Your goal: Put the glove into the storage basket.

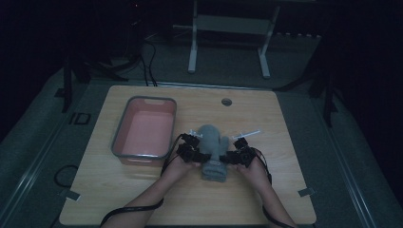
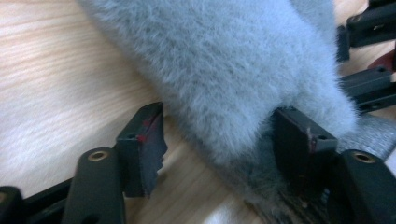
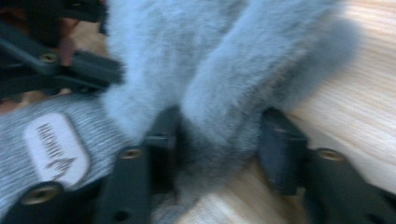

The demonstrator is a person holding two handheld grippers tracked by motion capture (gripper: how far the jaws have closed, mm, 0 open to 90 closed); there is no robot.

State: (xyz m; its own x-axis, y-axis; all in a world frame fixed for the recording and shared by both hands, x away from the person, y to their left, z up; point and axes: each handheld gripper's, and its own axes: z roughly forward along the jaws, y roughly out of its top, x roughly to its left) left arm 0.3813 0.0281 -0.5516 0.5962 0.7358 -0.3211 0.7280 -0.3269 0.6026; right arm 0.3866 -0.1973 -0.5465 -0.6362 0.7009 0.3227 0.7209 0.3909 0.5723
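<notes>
Mitten (image 1: pixel 212 148), grey and fluffy, lies flat near the middle of the table (image 1: pixel 266 121). Its long way runs near to far: the knit cuff (image 1: pixel 213 170) is at the near end, close to the person, and the round furry end points far. The thumb (image 1: pixel 224 142) sticks out on the right side.

Largest is the wooden table, and on its left part sits a pink bin (image 1: pixel 144 132), which looks empty. It is just left of the mitten, with the left hand between them.

The left gripper (image 1: pixel 193 153) comes at the mitten from the left, low down by the cuff. In the left gripper view its jaws stand wide apart around the furry edge (image 2: pixel 243 84). One jaw touches the fur, the other has a gap, so it is not pinching yet.

The right gripper (image 1: pixel 236 156) comes from the right. In the right gripper view its jaws sit on both sides of the thumb (image 3: pixel 261 70) and press close to the fur. It looks like a grip, but the picture is blurry, so that is a guess. A small label (image 3: pixel 55 150) shows on the cuff.

Both hands are about as near to the mitten, one on each side. Any lift would likely be with both, and the bin lies to the left.
</notes>
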